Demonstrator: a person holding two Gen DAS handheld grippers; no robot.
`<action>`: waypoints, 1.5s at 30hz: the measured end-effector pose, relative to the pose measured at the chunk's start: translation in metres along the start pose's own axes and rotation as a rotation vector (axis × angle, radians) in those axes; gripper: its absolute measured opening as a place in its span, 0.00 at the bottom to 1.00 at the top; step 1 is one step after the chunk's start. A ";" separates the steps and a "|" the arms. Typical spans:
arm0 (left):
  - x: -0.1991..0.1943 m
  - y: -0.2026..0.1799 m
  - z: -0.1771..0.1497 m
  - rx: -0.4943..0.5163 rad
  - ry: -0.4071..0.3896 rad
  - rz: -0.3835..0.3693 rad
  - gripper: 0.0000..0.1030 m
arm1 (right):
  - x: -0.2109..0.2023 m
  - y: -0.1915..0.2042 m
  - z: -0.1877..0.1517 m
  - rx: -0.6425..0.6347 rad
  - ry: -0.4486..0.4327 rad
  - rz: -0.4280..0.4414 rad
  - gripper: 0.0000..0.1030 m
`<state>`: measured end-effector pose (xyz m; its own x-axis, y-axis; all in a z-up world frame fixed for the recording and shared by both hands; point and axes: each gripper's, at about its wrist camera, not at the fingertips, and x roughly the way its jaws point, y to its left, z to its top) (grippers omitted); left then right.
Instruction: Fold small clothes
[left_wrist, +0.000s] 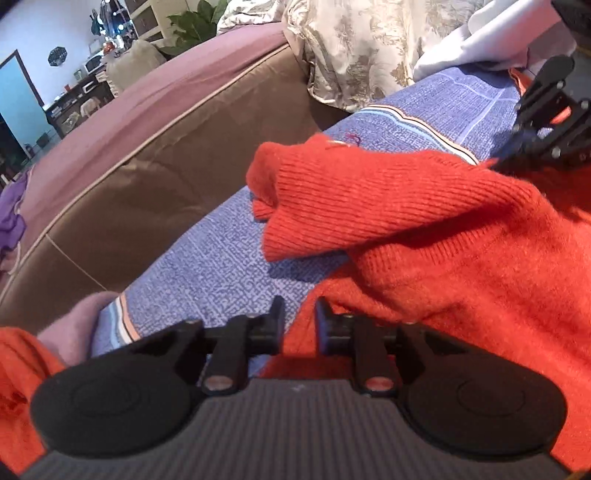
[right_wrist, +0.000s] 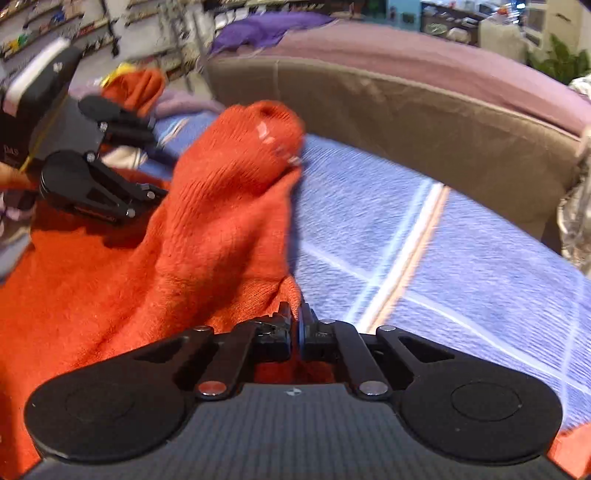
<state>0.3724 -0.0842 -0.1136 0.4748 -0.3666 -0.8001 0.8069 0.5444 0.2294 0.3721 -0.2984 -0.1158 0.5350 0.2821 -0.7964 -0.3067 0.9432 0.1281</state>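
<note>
Where the left wrist view looks down, the orange knit sweater lies rumpled on the blue blanket, the left tool narrowly parted at its hem. Right wrist view: right tool pinches the sweater's edge, sleeve bunched upward.

Orange knitted garment, bunched, lay on a blue patterned cover. Right gripper was clamped on the garment's edge. Left gripper stood at upper left over the knit. Brown cushion edge ran behind.
</note>
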 end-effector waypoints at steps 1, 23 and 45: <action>0.000 -0.002 0.000 0.028 0.004 0.011 0.15 | -0.011 -0.009 -0.005 0.022 -0.020 -0.038 0.04; 0.017 0.044 0.069 -0.540 -0.070 -0.125 0.73 | -0.020 -0.062 0.017 0.481 -0.189 0.049 0.57; 0.005 0.057 0.103 -0.555 -0.192 -0.094 0.74 | -0.087 -0.065 0.017 0.391 -0.424 -0.246 0.35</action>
<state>0.4572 -0.1322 -0.0475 0.5071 -0.5338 -0.6767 0.5688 0.7972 -0.2026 0.3587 -0.3812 -0.0445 0.8436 0.0182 -0.5367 0.1329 0.9613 0.2415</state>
